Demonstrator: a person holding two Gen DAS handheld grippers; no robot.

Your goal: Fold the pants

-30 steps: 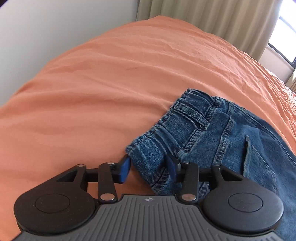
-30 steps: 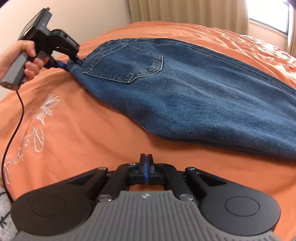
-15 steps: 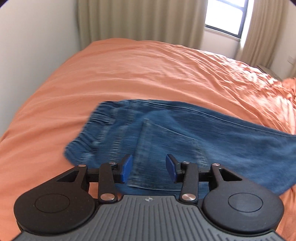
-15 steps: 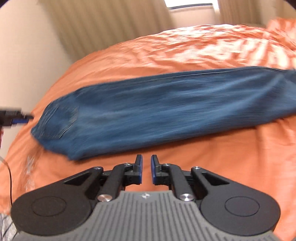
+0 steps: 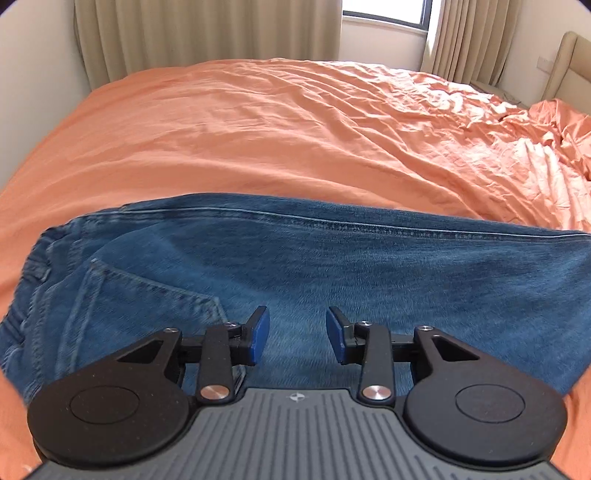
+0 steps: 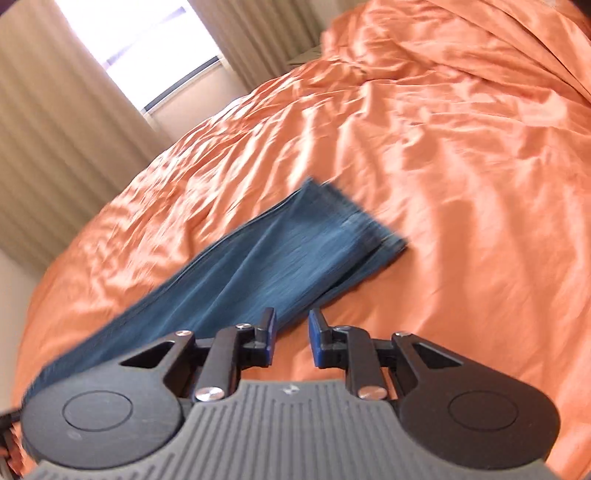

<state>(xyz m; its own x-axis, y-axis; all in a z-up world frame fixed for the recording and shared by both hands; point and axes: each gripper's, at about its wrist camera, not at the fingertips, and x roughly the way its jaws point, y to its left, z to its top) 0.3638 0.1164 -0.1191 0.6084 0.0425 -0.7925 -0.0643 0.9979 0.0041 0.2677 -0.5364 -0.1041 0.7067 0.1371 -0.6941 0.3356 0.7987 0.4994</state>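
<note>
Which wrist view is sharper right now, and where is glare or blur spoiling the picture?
Left wrist view is sharper: the jeans seam stitching reads clearly, with fisheye bending at the edges and the window blown out. Right wrist view is motion-smeared: the jeans' leg ends and the orange bedspread streak, and the window glares white.

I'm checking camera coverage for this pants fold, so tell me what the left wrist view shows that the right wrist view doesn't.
Only the left wrist view shows the waistband and back pocket of the jeans, plus the left gripper, its fingers apart above the denim.

Only the right wrist view shows the leg hems, blurred, and the right gripper, fingers apart, holding nothing.

Both show the jeans lying flat on the orange bedspread, with curtains and a window behind.
</note>
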